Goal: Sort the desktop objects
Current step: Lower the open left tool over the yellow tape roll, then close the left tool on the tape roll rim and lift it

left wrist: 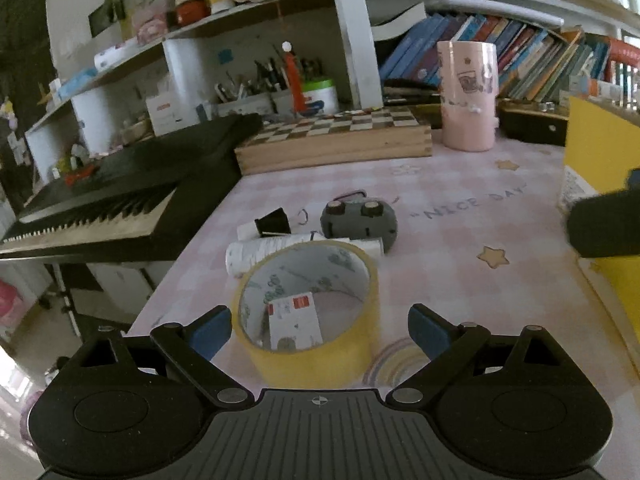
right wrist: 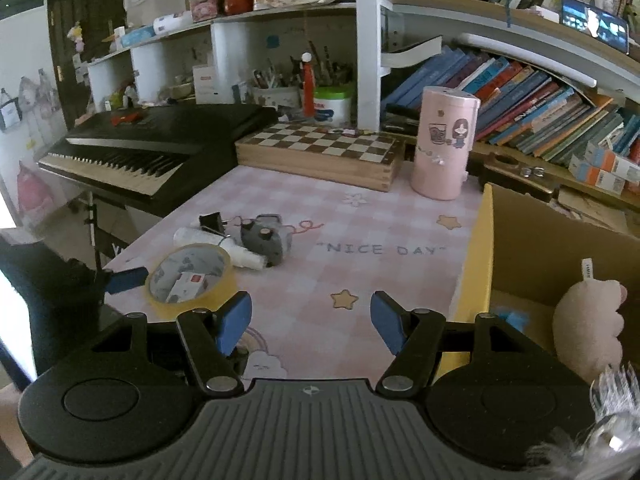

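- 2 grippers are in view, both with fingers apart and holding nothing.
- Left gripper: its blue pads flank the yellow tape roll, 1 on each side, with visible gaps. This reads as a pre-grasp alignment; contact is not yet made.
- Tape roll: it lies flat on the pink checked desk mat, near the mat's left edge, hole upward. A small white and red card shows inside the ring.
- Remaining clutter: just behind the roll lie a white tube, a black binder clip and a grey camera-shaped toy, bunched together and touching or nearly so. The roll is the nearest item, so taking it first is judged sensible.
- Right gripper: it hovers low over bare mat, between the tape roll and the cardboard box, aimed at no object.
- Cardboard box: it stands open at the mat's right side with a pink plush toy inside, so it is judged to be the sorting destination.
- Left gripper pose: roughly level, pointed forward across the desk, low enough for the pads to meet the roll's wall.
- Risk: the card may stay behind when the roll is lifted.
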